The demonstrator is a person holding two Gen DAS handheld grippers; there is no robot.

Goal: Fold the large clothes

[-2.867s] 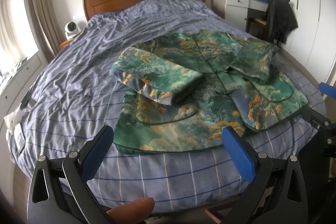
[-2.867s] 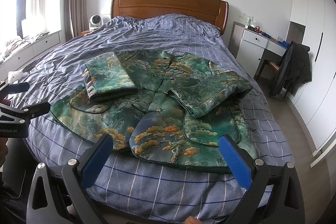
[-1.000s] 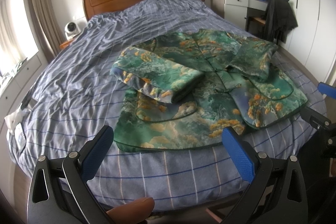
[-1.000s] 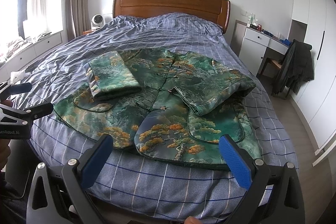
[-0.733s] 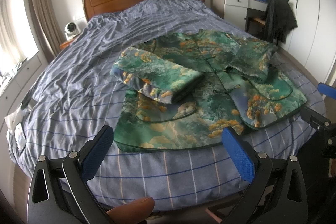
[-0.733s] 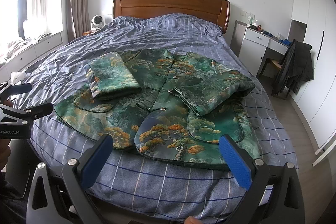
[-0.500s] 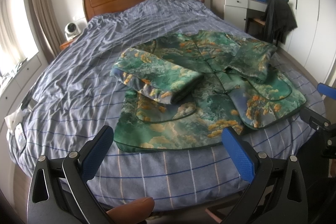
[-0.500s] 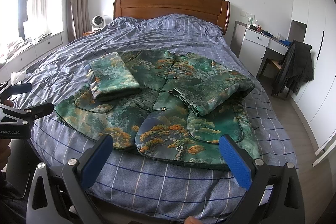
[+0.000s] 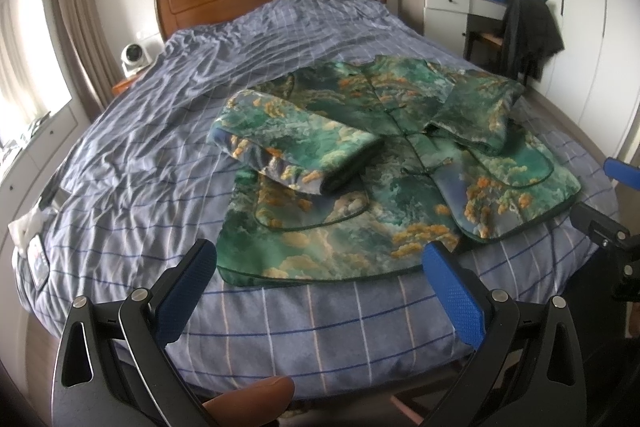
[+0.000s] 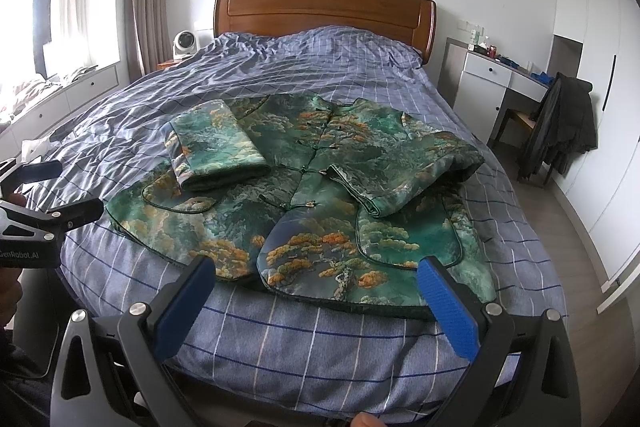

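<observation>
A green jacket with an orange tree print [image 9: 384, 187] [image 10: 320, 195] lies spread front-up on the bed. Both sleeves are folded in over its front: the left sleeve [image 9: 292, 147] [image 10: 216, 143] and the right sleeve [image 9: 476, 111] [image 10: 408, 175]. My left gripper [image 9: 320, 267] is open and empty, held just before the hem at the bed's foot. My right gripper [image 10: 316, 279] is open and empty, also just before the hem. Each gripper shows at the edge of the other's view: the right one [image 9: 612, 203], the left one [image 10: 52, 187].
The bed has a blue checked cover [image 9: 160, 147] [image 10: 320, 339] and a wooden headboard [image 10: 324, 11]. A white desk [image 10: 496, 79] and a chair with a dark coat [image 10: 560, 131] stand to the right. A small fan [image 10: 185, 43] sits by the headboard. A window bench [image 10: 52, 95] runs on the left.
Both views have shifted only slightly. The jacket has not moved and both grippers stay open.
</observation>
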